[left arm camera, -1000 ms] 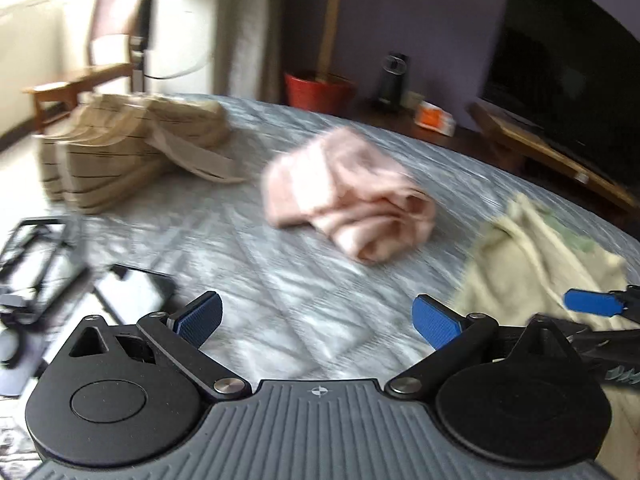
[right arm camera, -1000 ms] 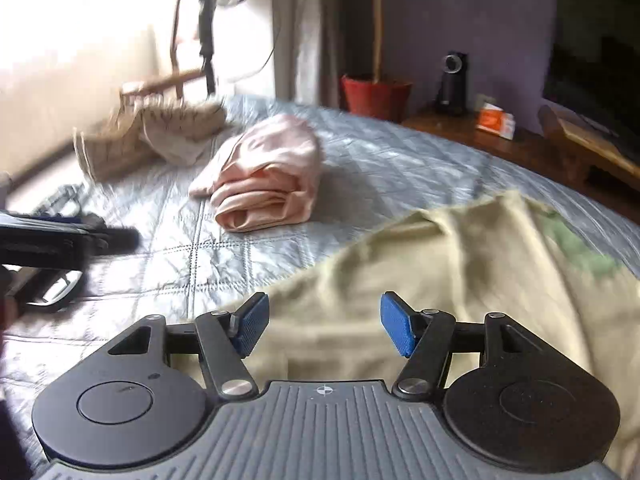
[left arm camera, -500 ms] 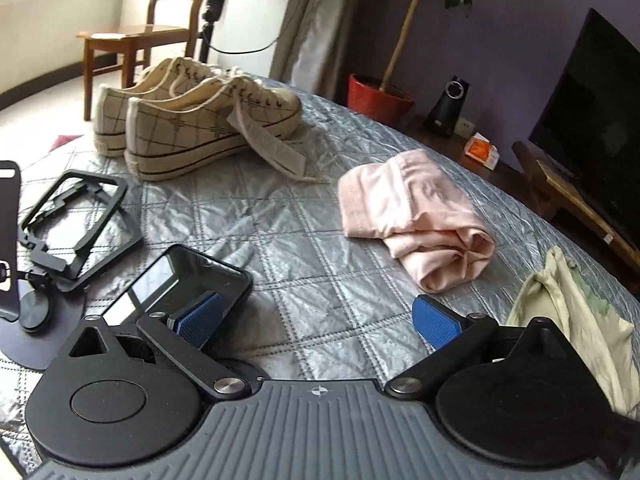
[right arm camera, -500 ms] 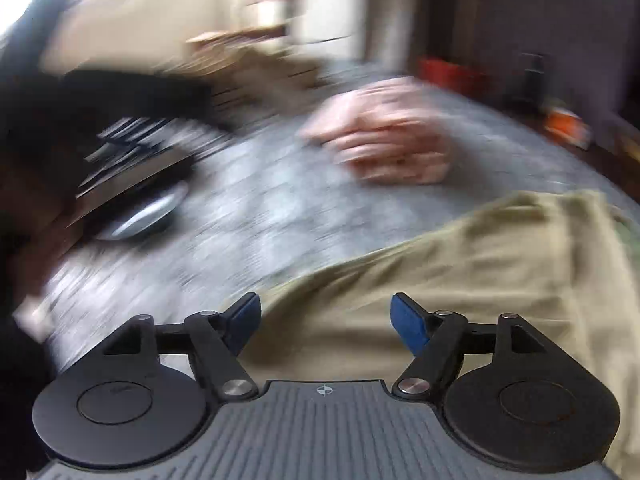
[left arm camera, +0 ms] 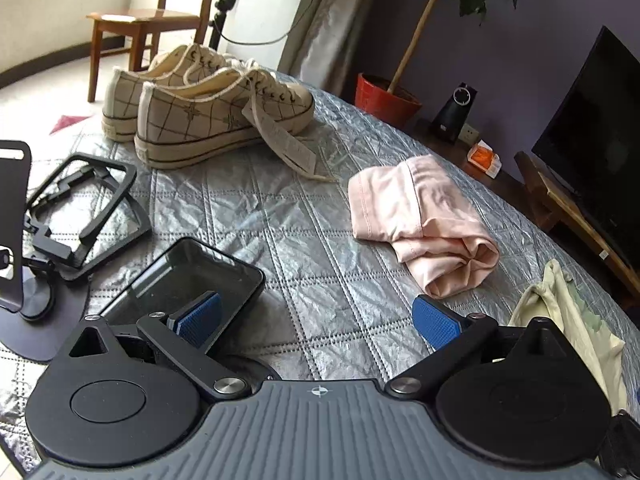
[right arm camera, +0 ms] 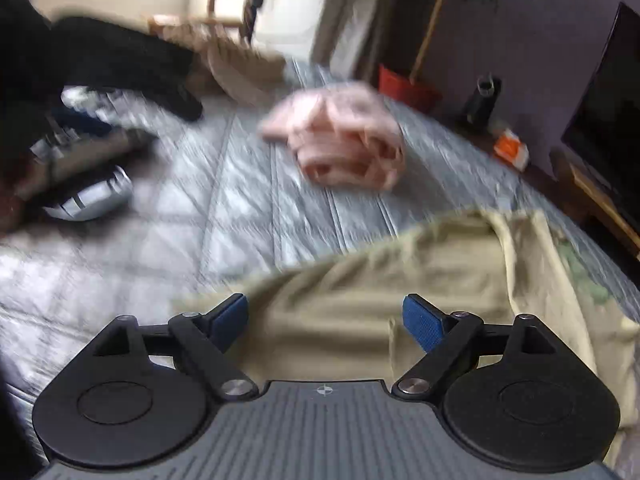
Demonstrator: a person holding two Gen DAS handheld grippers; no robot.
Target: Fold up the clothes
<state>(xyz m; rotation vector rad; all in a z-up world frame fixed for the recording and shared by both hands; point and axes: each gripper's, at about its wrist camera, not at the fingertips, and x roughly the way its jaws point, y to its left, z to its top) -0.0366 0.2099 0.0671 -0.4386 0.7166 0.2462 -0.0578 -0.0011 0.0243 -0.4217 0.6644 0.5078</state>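
A pale yellow-green garment (right arm camera: 420, 276) lies spread on the quilted silver bed cover (right arm camera: 224, 216), right under my right gripper (right arm camera: 326, 320), which is open with nothing between its blue pads. The same garment (left arm camera: 568, 312) shows as a bunched edge at the right of the left wrist view. A folded pink garment (left arm camera: 420, 220) lies farther back in the middle; in the blurred right view the pink garment (right arm camera: 340, 140) is beyond the yellow one. My left gripper (left arm camera: 316, 316) hovers open over bare cover, its left pad above a phone (left arm camera: 188, 280).
A pair of cream checked sneakers (left arm camera: 212, 112) stands at the back left. Black phone stands (left arm camera: 80, 208) sit at the left edge. Off the bed are a wooden chair (left arm camera: 136, 24), a red plant pot (left arm camera: 384, 100), a television (left arm camera: 592, 132) and a dark sleeve (right arm camera: 104, 56).
My left gripper has swung left and back, bringing the sneakers, phone and stands into view. The right gripper keeps moving over the yellow garment, its view still blurred. Both stay open.
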